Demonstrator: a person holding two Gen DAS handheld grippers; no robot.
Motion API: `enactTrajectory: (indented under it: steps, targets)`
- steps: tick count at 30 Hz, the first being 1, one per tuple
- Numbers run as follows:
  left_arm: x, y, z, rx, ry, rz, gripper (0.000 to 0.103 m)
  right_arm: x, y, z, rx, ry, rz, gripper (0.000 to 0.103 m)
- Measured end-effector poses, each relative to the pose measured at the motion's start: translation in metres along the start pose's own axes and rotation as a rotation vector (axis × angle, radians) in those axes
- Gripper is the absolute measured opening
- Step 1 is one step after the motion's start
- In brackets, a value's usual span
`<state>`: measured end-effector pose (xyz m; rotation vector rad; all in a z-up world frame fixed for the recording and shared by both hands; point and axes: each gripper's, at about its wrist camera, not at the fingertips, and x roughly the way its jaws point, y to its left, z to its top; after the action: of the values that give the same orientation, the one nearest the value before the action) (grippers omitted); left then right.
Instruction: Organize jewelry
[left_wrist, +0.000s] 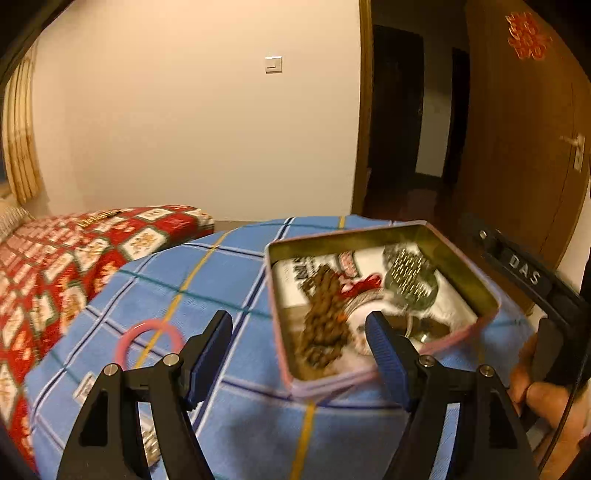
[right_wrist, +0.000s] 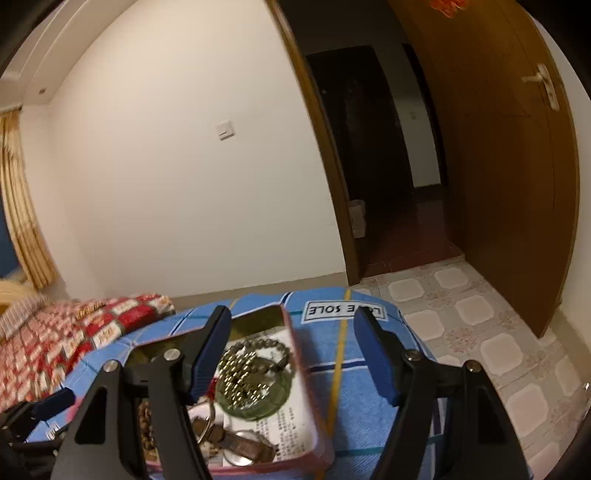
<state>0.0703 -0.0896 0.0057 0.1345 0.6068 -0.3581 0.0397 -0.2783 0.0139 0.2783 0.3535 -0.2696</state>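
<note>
An open pink-rimmed tin (left_wrist: 491, 295) sits on a blue checked cloth (left_wrist: 229, 266). It holds brown bead strings (left_wrist: 325, 321), a green round pendant (left_wrist: 410, 280) and a white printed paper. My left gripper (left_wrist: 299, 354) is open and empty, hovering over the tin's near left edge. A pink ring bracelet (left_wrist: 147, 339) lies on the cloth to the left of it. In the right wrist view my right gripper (right_wrist: 295, 350) is open and empty above the tin (right_wrist: 314, 424), over the green pendant (right_wrist: 255, 391) and a bead bracelet (right_wrist: 258, 347).
A bed with a red patterned cover (left_wrist: 74, 266) lies to the left. An open wooden door (right_wrist: 498, 184) and tiled floor (right_wrist: 480, 332) are to the right. A small metal item (left_wrist: 151, 443) lies on the cloth by the left gripper's finger.
</note>
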Motion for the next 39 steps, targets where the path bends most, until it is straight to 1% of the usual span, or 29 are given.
enactTrajectory:
  steps: [3, 5, 9, 11, 13, 19, 23, 25, 28, 30, 35, 37, 39]
  targets:
    - [0.002, 0.004, -0.011, 0.014, 0.007, 0.044, 0.074, -0.001, 0.019, -0.008, -0.058, 0.018, 0.018, 0.073]
    - [0.007, 0.009, -0.017, 0.008, 0.018, 0.052, 0.075, -0.002, 0.033, -0.015, -0.102, 0.043, 0.028, 0.073]
    - [0.005, 0.011, -0.028, 0.006, 0.028, 0.065, 0.075, -0.016, 0.048, -0.023, -0.174, 0.028, 0.032, 0.073]
    - [0.000, 0.012, -0.030, 0.002, 0.029, 0.066, 0.075, -0.018, 0.051, -0.026, -0.178, 0.048, 0.043, 0.073]
    - [-0.003, 0.014, -0.032, -0.009, 0.025, 0.065, 0.075, -0.022, 0.053, -0.030, -0.174, 0.050, 0.045, 0.073]
    - [-0.010, 0.020, -0.043, -0.036, 0.054, 0.055, 0.075, -0.031, 0.058, -0.039, -0.156, 0.076, 0.069, 0.073]
    - [-0.014, 0.029, -0.049, -0.056, 0.082, 0.054, 0.075, -0.037, 0.067, -0.045, -0.168, 0.082, 0.091, 0.073]
    - [-0.017, 0.035, -0.052, -0.051, 0.092, 0.064, 0.075, -0.040, 0.071, -0.047, -0.177, 0.086, 0.107, 0.073]
    - [-0.026, 0.052, -0.056, -0.036, 0.102, 0.094, 0.075, -0.042, 0.075, -0.051, -0.182, 0.107, 0.136, 0.073]
    - [-0.031, 0.069, -0.058, -0.037, 0.122, 0.103, 0.074, -0.045, 0.079, -0.053, -0.190, 0.111, 0.149, 0.073]
    - [-0.035, 0.115, -0.069, -0.077, 0.201, 0.080, 0.074, -0.048, 0.089, -0.061, -0.187, 0.142, 0.197, 0.073]
    - [-0.032, 0.126, -0.074, -0.079, 0.238, 0.072, 0.074, -0.049, 0.094, -0.064, -0.192, 0.155, 0.219, 0.073]
    - [-0.027, 0.136, -0.081, -0.077, 0.280, 0.049, 0.074, -0.051, 0.101, -0.067, -0.206, 0.160, 0.234, 0.073]
